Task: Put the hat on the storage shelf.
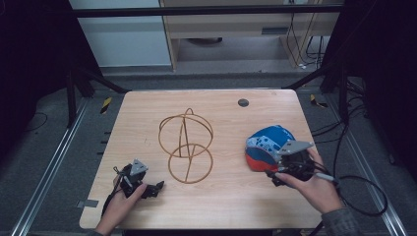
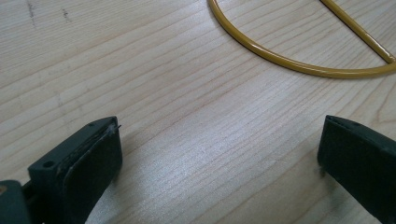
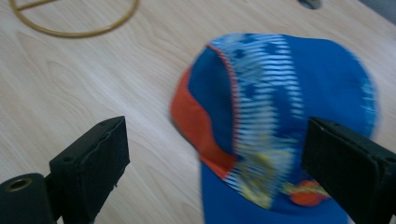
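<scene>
Just wide-open right hand-held gripper point(image 3: 215, 163) over cap point(image 3: 280, 116)

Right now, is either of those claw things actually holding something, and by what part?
No, nothing is held. The right gripper stands open over the blue cap, its pads not pressing it. The left gripper is open above bare table, near the wire stand.

Bare table point(image 1: 236, 196) lies between the tongs; wire frame point(image 1: 186, 145) blocks the middle.

Left tool point(image 2: 217, 163) with jaws wide apart over bare wooden table point(image 2: 177, 93), yellow wire ring point(image 2: 280, 58) beyond
</scene>
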Tool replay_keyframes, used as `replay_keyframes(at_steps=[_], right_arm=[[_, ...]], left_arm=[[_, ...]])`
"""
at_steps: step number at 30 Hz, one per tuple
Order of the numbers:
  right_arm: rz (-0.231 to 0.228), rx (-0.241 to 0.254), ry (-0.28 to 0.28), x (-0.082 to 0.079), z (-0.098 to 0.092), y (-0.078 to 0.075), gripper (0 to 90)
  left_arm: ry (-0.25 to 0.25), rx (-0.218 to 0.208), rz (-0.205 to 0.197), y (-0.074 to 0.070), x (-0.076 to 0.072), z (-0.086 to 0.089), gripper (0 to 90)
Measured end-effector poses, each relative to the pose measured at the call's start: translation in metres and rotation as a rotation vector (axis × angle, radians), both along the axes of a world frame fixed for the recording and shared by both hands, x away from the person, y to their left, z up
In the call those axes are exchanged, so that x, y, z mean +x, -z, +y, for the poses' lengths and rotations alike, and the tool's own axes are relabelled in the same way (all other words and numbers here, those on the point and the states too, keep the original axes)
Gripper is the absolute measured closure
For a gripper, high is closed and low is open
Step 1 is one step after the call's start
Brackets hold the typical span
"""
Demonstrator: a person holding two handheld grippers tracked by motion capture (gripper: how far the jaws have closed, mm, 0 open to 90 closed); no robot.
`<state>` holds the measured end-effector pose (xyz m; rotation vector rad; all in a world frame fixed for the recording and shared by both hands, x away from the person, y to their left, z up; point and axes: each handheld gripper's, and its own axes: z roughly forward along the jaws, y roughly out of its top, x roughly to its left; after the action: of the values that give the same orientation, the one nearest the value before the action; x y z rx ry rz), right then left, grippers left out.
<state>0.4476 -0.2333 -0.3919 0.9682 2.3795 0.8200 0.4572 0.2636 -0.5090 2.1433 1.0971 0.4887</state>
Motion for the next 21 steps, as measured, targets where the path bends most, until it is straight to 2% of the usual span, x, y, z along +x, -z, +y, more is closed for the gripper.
replay_keyframes(at_steps=[4,7,9,16,17,18,21], right_arm=[[0.02,-0.024,0.01,0.009,-0.021,-0.013,6.2],[0.031,-0.046,0.013,0.013,-0.028,-0.016,6.8],[0.041,-0.073,0.015,0.021,-0.036,-0.02,6.8],[0.114,-0.104,-0.021,0.054,-0.029,-0.013,6.7],[0.114,-0.104,-0.021,0.054,-0.029,-0.013,6.7],[0.129,-0.115,-0.025,0.063,-0.026,-0.009,6.8],[0.149,-0.111,-0.017,0.074,-0.023,-0.005,7.0]], left_arm=[[0.001,0.0,0.0,0.0,0.0,0.0,0.0],[0.001,0.001,0.0,0.0,0.0,0.0,0.0],[-0.002,-0.004,-0.001,0.0,0.0,0.0,0.0],[-0.002,-0.004,0.0,0.0,0.0,0.0,0.0],[-0.002,-0.004,0.0,0.0,0.0,0.0,0.0],[-0.002,-0.003,-0.001,0.0,0.0,0.0,0.0],[-0.002,-0.003,0.0,0.0,0.0,0.0,0.0]])
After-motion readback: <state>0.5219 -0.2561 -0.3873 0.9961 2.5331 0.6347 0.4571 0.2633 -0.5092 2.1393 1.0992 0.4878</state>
